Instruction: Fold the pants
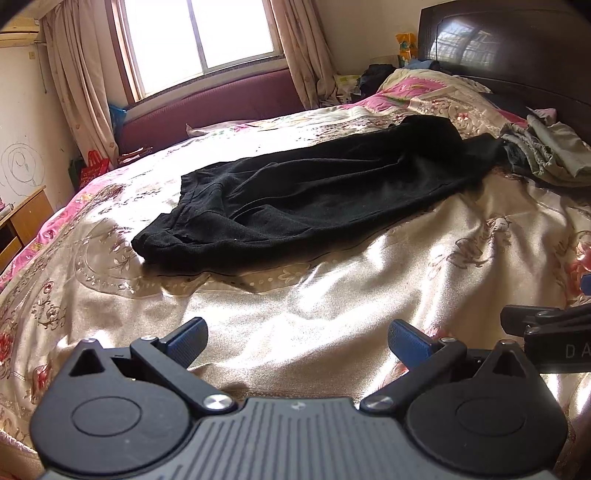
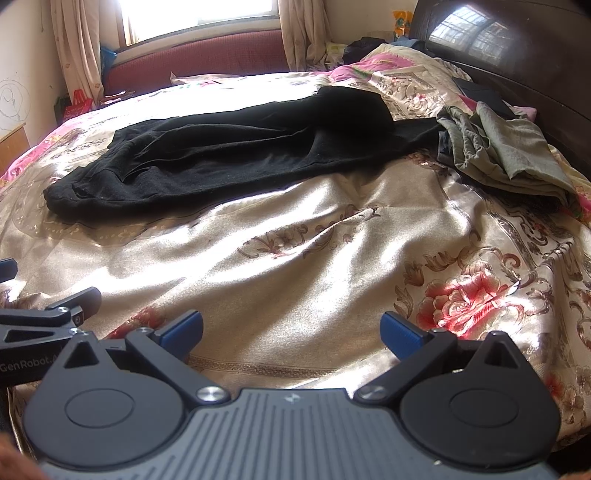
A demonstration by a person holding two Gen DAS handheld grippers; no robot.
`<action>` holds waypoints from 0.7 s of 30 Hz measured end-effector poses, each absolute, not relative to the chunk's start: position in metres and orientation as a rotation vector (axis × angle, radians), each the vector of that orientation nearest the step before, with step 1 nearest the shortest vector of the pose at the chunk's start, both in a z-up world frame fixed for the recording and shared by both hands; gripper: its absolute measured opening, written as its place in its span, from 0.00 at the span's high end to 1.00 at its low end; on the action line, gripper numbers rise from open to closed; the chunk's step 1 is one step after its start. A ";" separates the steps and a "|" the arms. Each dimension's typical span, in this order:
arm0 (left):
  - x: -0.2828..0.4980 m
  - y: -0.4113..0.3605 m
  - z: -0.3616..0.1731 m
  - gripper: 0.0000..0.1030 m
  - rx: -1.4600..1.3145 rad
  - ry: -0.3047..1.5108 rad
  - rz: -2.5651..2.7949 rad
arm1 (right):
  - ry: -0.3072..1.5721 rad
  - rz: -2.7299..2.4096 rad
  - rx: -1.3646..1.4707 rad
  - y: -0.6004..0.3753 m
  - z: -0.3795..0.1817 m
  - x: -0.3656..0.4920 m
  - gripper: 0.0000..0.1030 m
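A: Left claw point(image 1: 297, 341) nearest the lens, blue pads point(image 1: 192, 338) spread wide apart, gripping nothing, over the satin bedspread point(image 1: 332, 295).

B: Right claw point(image 2: 291, 330)?

A: Same. Blue pads point(image 2: 400, 332) wide apart, nothing between them, over the bedspread point(image 2: 280, 258). Each claw shows at the edge of the other's view, so they sit side by side.

B: Pants?

A: Black pants point(image 1: 314, 192), lying flat on the bed, far from both claws, untouched. They stretch from near-left to far-right. In the right wrist view the pants point(image 2: 229, 155) sit left of centre.

B: Which end is the waistband?

A: Cannot tell for sure. Left end is wider with layered hems; right end runs up towards the pile.

B: What pile?

A: Grey-green crumpled clothes point(image 2: 506, 151) at the right, just beside the pants' far-right end, maybe touching. Also visible in the left wrist view point(image 1: 546, 153).

B: Background?

A: Dark headboard point(image 1: 517, 48) far right, window point(image 1: 199, 33) with curtains far left, maroon padded bench point(image 1: 207, 107) under it, wooden cabinet point(image 1: 26, 218) at the left edge.
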State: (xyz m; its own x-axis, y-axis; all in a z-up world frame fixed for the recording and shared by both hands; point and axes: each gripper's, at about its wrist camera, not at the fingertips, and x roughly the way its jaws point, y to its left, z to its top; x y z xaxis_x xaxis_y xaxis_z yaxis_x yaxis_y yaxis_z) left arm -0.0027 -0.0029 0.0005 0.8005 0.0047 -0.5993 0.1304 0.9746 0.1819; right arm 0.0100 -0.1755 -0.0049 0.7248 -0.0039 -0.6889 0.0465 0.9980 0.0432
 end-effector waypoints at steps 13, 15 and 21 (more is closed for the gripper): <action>0.072 0.056 0.004 0.00 0.178 0.620 0.080 | 0.715 0.048 -0.035 -0.155 0.012 0.087 0.02; 0.088 0.072 0.002 0.00 0.183 0.617 0.113 | 0.714 0.062 -0.046 -0.152 0.008 0.104 0.02; 0.141 0.115 -0.008 0.00 0.216 0.612 0.169 | 0.715 0.115 -0.115 -0.133 -0.005 0.146 0.02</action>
State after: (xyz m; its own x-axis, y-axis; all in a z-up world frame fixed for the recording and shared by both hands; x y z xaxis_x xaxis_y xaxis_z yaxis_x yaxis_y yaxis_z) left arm 0.1411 0.1154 -0.0085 0.8062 0.2200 -0.5492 -0.0926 0.9638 0.2501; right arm 0.1460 -0.1330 -0.0055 0.7495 0.0657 -0.6587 -0.1442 0.9874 -0.0657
